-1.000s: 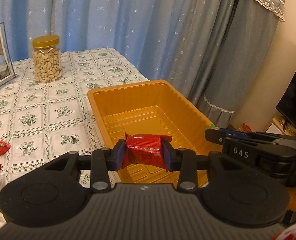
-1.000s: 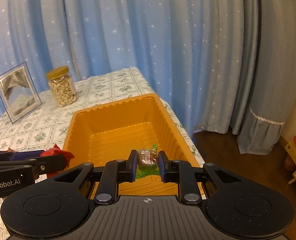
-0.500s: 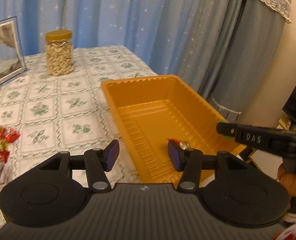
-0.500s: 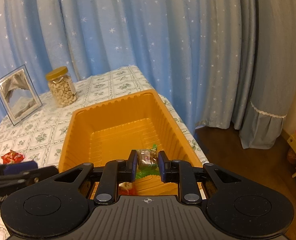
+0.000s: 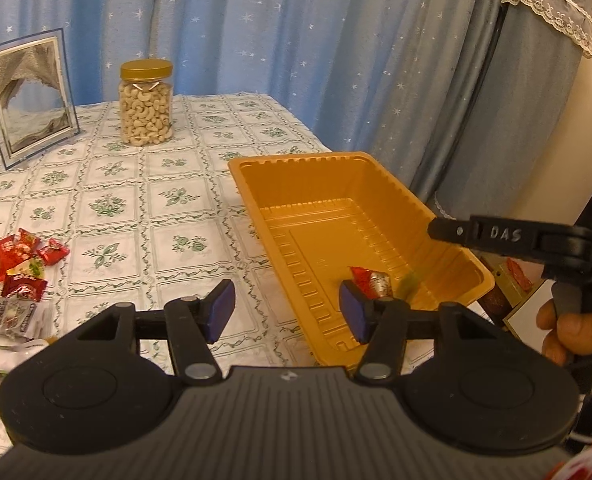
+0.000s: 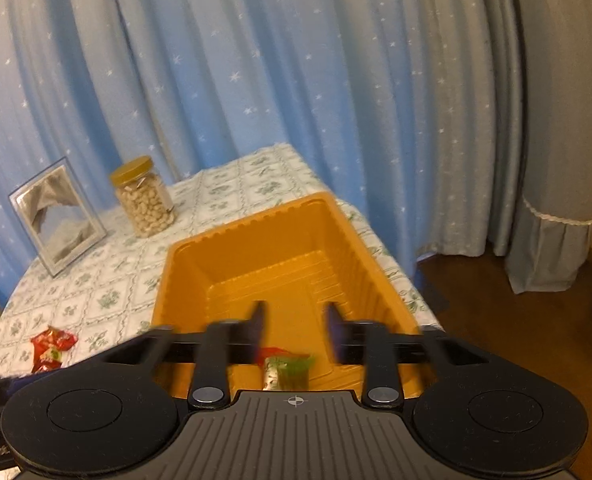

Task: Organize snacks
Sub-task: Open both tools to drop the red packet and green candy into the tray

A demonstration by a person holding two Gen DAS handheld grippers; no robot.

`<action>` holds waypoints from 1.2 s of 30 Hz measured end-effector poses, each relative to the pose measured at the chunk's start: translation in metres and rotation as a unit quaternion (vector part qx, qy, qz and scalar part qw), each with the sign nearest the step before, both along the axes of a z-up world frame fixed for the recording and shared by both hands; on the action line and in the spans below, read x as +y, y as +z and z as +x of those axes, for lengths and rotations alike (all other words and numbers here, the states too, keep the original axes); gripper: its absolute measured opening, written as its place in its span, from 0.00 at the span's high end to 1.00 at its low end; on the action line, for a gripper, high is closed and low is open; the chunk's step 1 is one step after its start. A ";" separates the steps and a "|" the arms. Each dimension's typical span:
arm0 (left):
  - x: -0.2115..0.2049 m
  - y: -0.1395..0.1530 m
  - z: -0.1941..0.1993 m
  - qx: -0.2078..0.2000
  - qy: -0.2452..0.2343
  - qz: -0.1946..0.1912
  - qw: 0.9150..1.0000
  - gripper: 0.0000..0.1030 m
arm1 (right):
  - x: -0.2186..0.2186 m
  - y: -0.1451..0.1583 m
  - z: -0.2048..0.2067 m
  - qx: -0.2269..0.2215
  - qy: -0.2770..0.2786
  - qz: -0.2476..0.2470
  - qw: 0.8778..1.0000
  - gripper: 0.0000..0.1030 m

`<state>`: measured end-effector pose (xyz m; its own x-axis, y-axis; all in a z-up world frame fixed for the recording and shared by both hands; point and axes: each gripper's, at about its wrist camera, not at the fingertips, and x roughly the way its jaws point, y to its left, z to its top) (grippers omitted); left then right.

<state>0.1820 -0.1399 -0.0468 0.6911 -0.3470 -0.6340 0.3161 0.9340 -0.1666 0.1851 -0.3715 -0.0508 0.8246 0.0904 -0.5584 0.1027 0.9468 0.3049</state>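
Note:
An orange plastic tray point(image 5: 320, 168) point(image 6: 280, 220) sits on the tablecloth near the table's right edge. A red wrapped snack point(image 5: 366, 280) lies at its near end, with a blurred green snack point(image 5: 410, 282) beside it. In the right wrist view the green snack point(image 6: 292, 370) sits just below my jaws, by the red one point(image 6: 276, 350). My left gripper point(image 5: 286, 312) is open and empty over the tray's near left rim. My right gripper point(image 6: 294, 330) is open and empty above the tray; its fingers point(image 5: 448, 230) show in the left wrist view. A pile of wrapped snacks point(image 5: 20, 268) lies at the left.
A jar of cashews point(image 5: 146, 102) with a gold lid and a picture frame point(image 5: 30, 96) stand at the back of the table. Blue star-print curtains hang behind. The table's right edge runs just beyond the tray, with floor point(image 6: 516, 320) below.
My left gripper opened, dropped the red snack into the tray and drew back to the left. My right gripper opened, let the green snack fall into the tray and rose.

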 end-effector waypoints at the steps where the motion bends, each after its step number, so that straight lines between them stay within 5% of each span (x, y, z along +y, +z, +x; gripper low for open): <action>1: 0.002 0.000 -0.001 -0.001 0.002 0.000 1.000 0.46 | -0.002 0.001 -0.002 -0.005 -0.004 0.006 1.000 0.40; 12: 0.026 0.009 -0.031 0.005 0.028 -0.012 1.000 0.43 | -0.003 0.009 -0.048 0.015 -0.024 0.020 0.999 0.40; 36: 0.071 0.049 -0.112 -0.010 0.056 -0.003 0.998 0.33 | 0.080 0.045 -0.135 0.037 0.000 -0.046 0.998 0.40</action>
